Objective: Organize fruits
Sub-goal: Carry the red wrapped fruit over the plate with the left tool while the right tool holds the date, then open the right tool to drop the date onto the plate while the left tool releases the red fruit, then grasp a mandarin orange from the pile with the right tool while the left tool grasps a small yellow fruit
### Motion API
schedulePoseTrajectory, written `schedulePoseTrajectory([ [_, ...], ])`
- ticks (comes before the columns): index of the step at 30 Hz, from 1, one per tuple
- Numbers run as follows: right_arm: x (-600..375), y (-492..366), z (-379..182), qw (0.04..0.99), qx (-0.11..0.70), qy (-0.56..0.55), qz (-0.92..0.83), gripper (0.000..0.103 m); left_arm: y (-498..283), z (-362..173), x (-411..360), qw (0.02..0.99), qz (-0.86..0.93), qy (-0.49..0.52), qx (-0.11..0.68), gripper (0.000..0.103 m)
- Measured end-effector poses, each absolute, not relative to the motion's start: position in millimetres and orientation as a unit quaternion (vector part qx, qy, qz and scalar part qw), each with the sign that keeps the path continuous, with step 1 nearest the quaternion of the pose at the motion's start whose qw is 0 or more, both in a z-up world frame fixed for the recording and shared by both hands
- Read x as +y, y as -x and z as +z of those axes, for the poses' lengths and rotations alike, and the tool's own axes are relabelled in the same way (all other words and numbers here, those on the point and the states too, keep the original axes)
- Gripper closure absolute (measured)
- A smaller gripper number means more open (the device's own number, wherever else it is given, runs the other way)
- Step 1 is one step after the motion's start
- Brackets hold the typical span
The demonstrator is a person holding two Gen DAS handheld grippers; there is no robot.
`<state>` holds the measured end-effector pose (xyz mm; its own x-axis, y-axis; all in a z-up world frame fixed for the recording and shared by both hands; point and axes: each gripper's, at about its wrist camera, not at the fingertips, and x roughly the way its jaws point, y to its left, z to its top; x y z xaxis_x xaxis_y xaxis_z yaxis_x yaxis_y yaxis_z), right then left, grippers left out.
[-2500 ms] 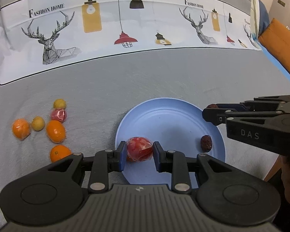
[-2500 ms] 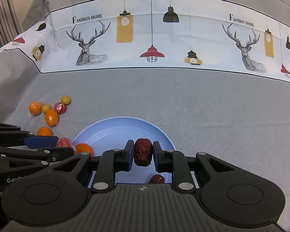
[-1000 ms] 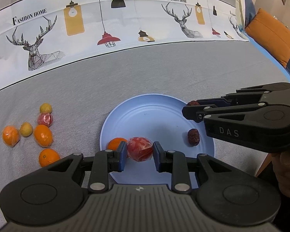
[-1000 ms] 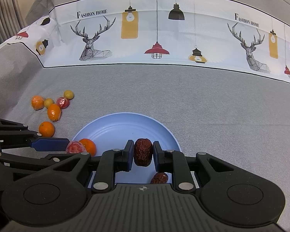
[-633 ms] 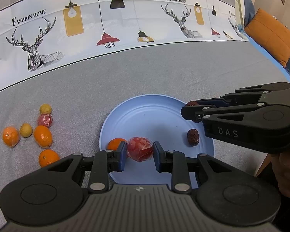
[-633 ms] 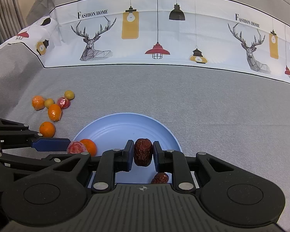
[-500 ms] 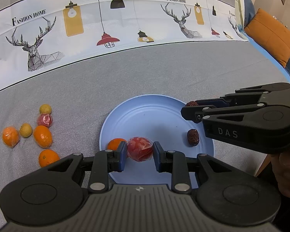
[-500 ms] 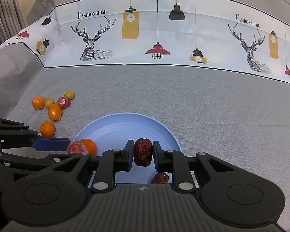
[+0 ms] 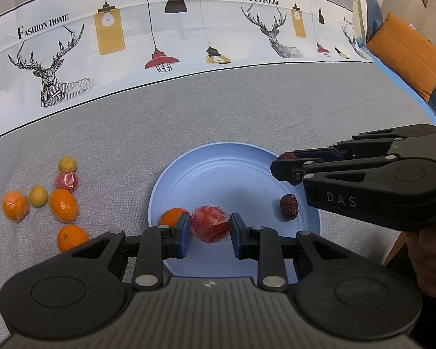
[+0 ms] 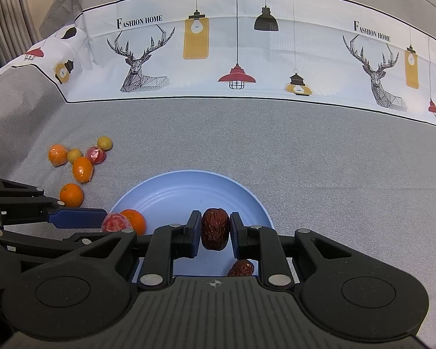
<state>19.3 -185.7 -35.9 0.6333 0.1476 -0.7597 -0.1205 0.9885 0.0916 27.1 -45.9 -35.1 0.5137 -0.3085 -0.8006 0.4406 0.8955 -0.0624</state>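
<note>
A light blue plate [image 9: 218, 171] [image 10: 171, 195] lies on the grey cloth. My left gripper [image 9: 209, 231] is shut on a red plastic-wrapped fruit [image 9: 210, 224] [image 10: 114, 223] over the plate's near left part. An orange [image 9: 171, 216] [image 10: 135, 221] rests in the plate beside it. My right gripper [image 10: 215, 229] is shut on a dark red date [image 10: 215, 228] [image 9: 287, 156] above the plate's right side. A second date [image 9: 288, 207] [image 10: 241, 268] lies in the plate below it.
Left of the plate, several loose fruits lie on the cloth: oranges [image 9: 63, 205] [image 10: 82, 169], small yellow fruits [image 9: 67, 163] [image 10: 105, 142] and a red wrapped one [image 9: 66, 181] [image 10: 96, 154]. A printed white cloth band [image 9: 160, 32] runs along the back. An orange cushion [image 9: 407, 58] is at far right.
Almost nothing has changed over the last second; both grippers hold their fruit steady above the plate. Since 2.5 s ago the left view has shifted, bringing the orange in the plate into sight.
</note>
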Motion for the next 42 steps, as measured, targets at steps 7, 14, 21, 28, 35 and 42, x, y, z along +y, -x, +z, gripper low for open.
schedulePoseTrajectory([
  [7, -185.2, -19.9, -35.8, 0.904, 0.422, -0.016, 0.074, 0.081, -27.0, -35.3, -46.0, 0.867, -0.216, -0.074, 0.443, 0.071],
  [14, -182.3, -20.4, -34.1, 0.904, 0.420, -0.017, 0.074, 0.081, -25.8, -33.9, -48.2, 0.865, -0.223, -0.069, 0.445, 0.070],
  [21, -184.9, -20.3, -32.8, 0.908, 0.413, -0.018, 0.066, 0.057, -25.5, -30.0, -47.9, 0.871, -0.219, -0.061, 0.436, 0.056],
  [28, -187.1, -21.0, -31.8, 0.910, 0.409, -0.020, 0.060, 0.055, -25.0, -30.6, -47.6, 0.873, -0.214, -0.064, 0.434, 0.056],
  [35, -188.4, -20.0, -30.9, 0.913, 0.404, -0.021, 0.053, 0.055, -24.5, -31.3, -46.0, 0.875, -0.210, -0.064, 0.432, 0.057],
  [42, -188.9, -19.5, -28.5, 0.916, 0.398, -0.020, 0.049, 0.055, -23.8, -28.3, -42.8, 0.881, -0.203, -0.061, 0.423, 0.058],
])
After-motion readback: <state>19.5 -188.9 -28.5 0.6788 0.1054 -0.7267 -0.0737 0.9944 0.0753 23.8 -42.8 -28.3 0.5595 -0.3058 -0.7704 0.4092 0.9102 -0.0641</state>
